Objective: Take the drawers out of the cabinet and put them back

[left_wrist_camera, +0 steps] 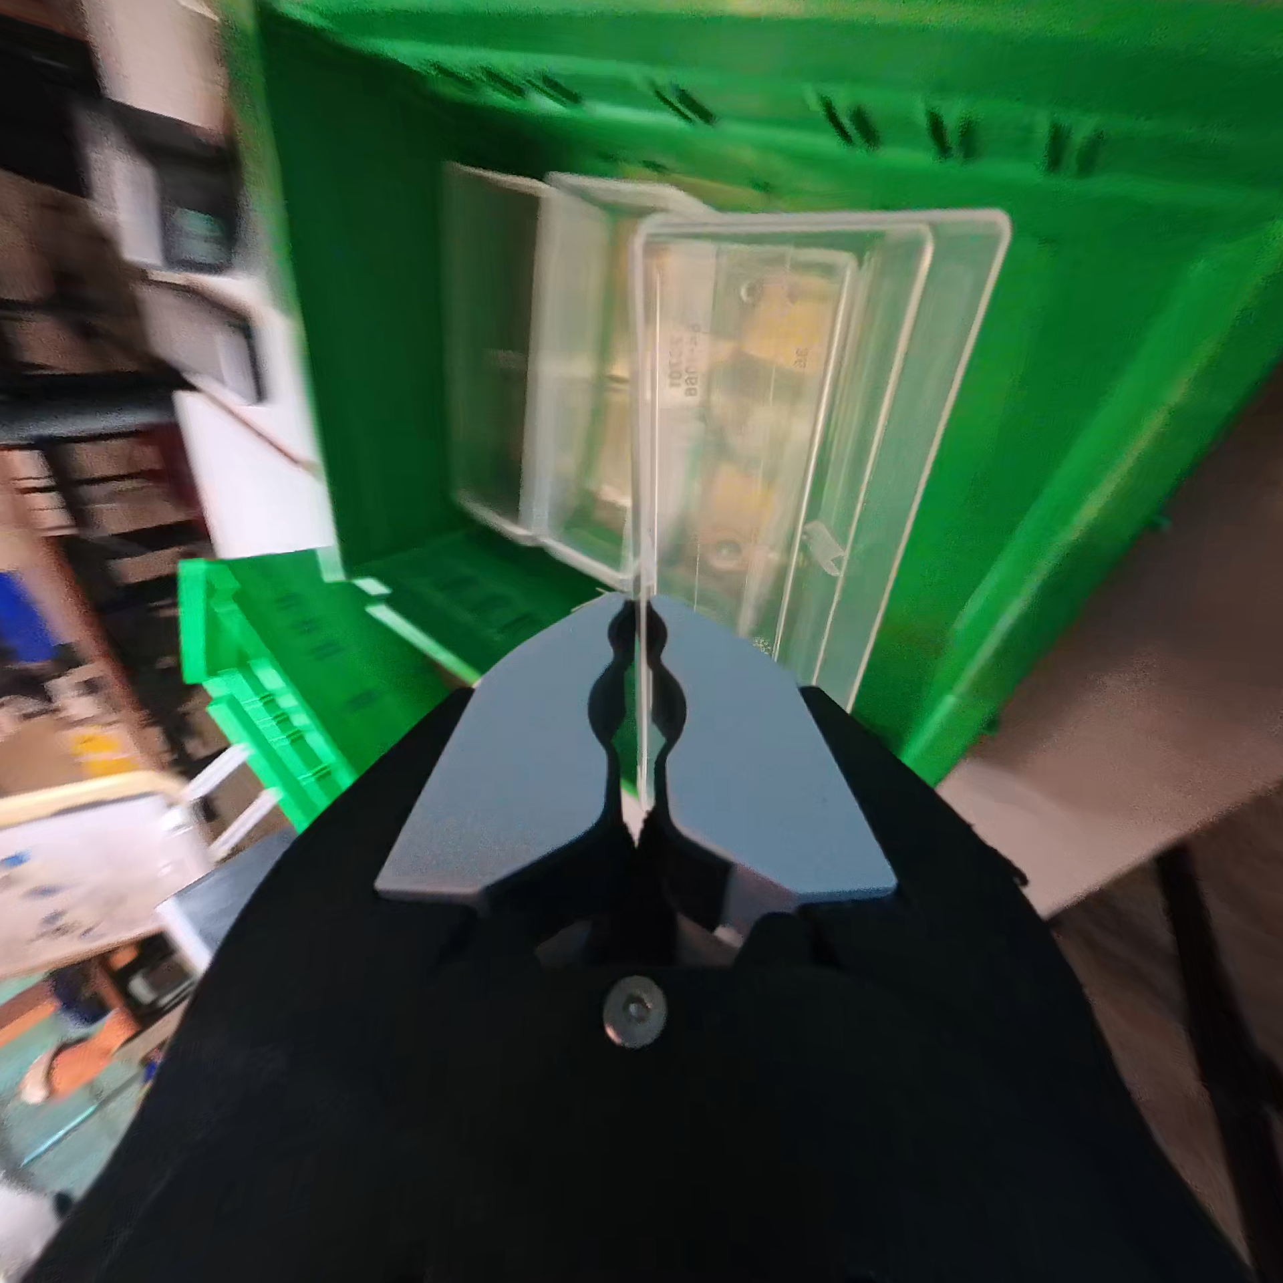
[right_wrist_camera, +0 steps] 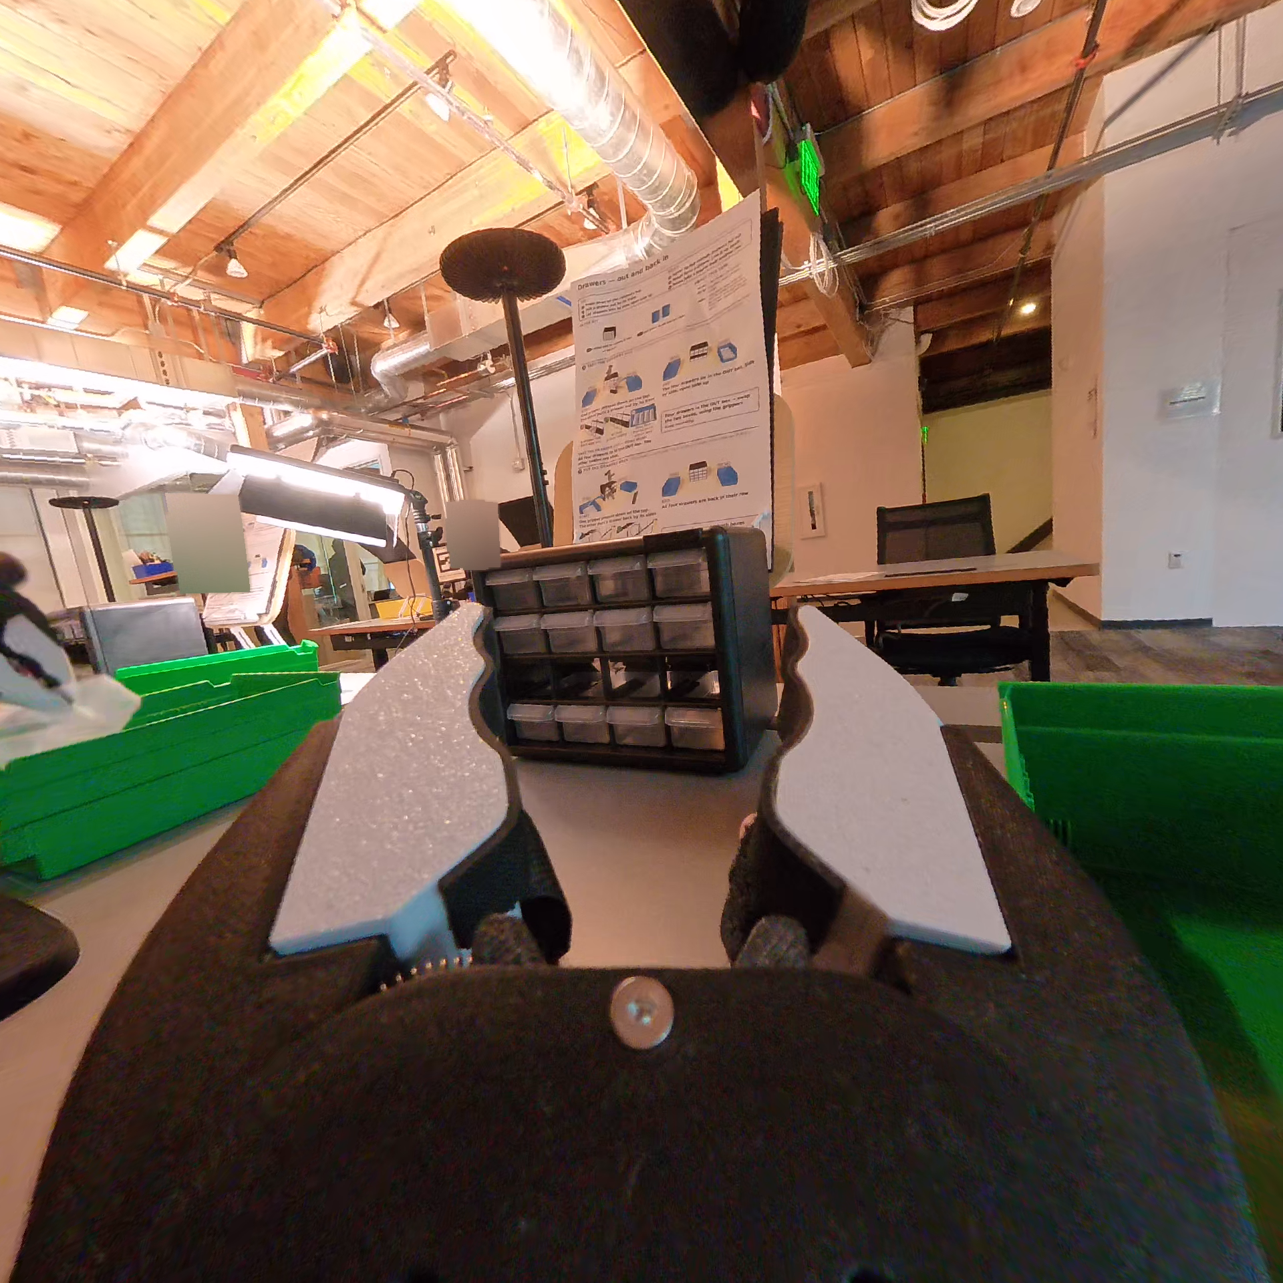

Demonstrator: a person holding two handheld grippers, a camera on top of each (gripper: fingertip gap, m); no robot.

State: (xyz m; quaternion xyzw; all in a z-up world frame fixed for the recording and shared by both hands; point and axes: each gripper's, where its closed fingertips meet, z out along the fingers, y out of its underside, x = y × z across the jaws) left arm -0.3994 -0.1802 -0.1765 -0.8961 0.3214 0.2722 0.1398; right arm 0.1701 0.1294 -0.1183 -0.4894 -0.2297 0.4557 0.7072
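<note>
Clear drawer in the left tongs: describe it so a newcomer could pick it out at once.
Start at the green bin that fills the left wrist view. Three clear plastic drawers show over its floor; two sit farther in, blurred. The one meant is the nearest clear drawer, and the only one whose thin wall runs between the shut left tongs.

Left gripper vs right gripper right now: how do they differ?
The left gripper is shut on the wall of a clear plastic drawer over the green plastic bin; the right gripper is open, empty, facing the black drawer cabinet. Both have grey wavy-edged fingers.
</note>
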